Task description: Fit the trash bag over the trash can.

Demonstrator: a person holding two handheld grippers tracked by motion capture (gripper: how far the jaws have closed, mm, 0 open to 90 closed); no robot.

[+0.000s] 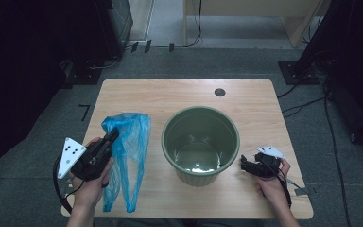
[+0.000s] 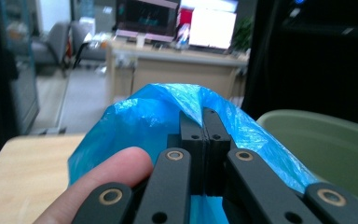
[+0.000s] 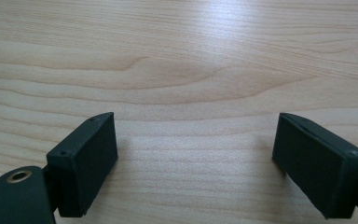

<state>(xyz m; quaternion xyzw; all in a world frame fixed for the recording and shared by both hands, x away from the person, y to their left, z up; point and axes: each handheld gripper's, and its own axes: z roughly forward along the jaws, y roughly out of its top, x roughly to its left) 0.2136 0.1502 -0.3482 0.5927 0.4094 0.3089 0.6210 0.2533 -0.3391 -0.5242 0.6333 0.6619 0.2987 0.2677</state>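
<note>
Left gripper (image 1: 109,138), jaws clenched on the blue bag (image 1: 131,137) left of the green bin (image 1: 201,142); right gripper (image 1: 244,165), jaws released over bare table (image 1: 170,92), should pinch the opposite hem so the mouth spreads over the rim.

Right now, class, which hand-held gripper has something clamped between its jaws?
The left hand-held gripper, shut on the blue bag; the right hand-held gripper gapes over bare table.

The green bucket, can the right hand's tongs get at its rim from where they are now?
Probably yes. The right tongs are open and empty over bare table, right beside the green bucket, with nothing between them and its rim.
</note>
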